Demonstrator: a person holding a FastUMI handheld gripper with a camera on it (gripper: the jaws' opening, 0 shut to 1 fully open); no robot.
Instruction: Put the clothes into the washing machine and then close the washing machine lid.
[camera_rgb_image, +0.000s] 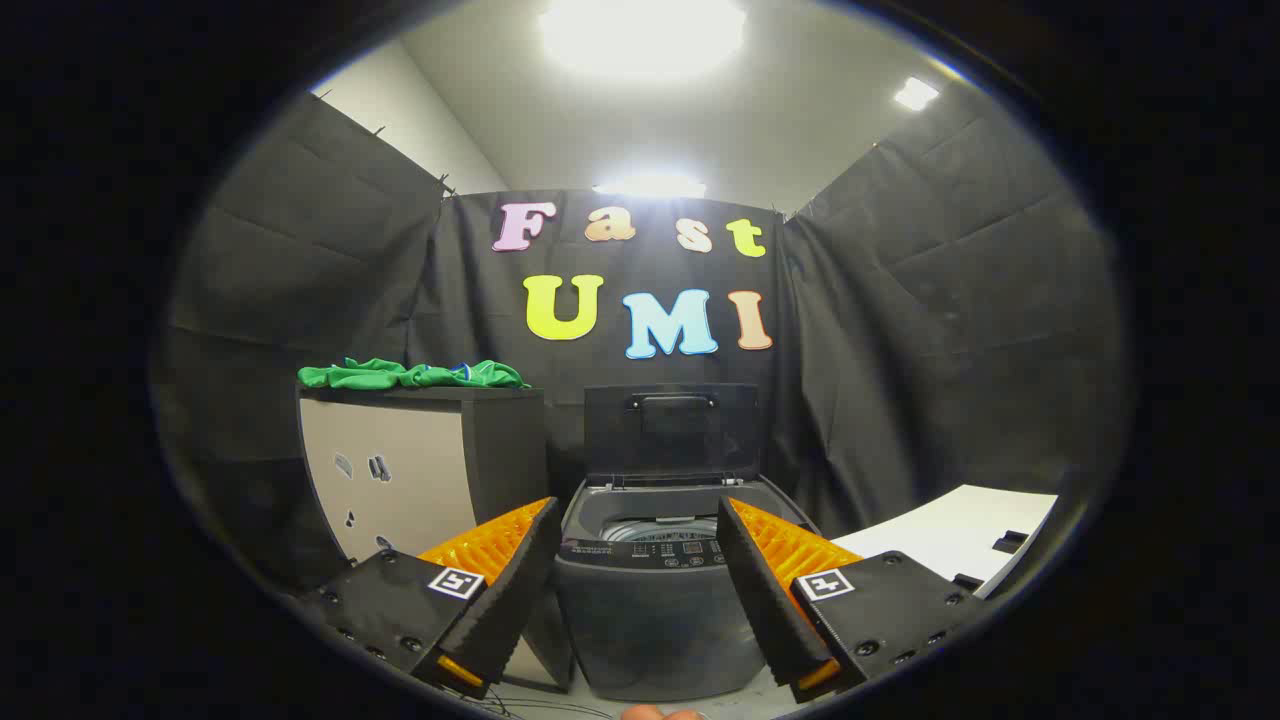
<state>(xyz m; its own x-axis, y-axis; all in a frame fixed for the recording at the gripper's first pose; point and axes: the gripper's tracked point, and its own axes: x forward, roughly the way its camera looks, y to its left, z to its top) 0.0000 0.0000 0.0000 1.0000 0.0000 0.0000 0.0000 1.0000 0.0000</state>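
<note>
A small grey washing machine (655, 610) stands on the floor straight ahead, framed between my two fingers. Its dark lid (670, 430) is raised upright at the back, and the drum opening (672, 528) shows below it. A crumpled green garment (410, 375) lies on top of a cabinet (425, 470) to the left of the machine, well beyond my left finger. My gripper (640, 520) is open, with nothing between the fingers, and it sits some way back from the machine.
A white tabletop (960, 535) with a dark object on it reaches in beyond the right finger. Black cloth walls close the booth on three sides. Cables lie on the floor in front of the machine.
</note>
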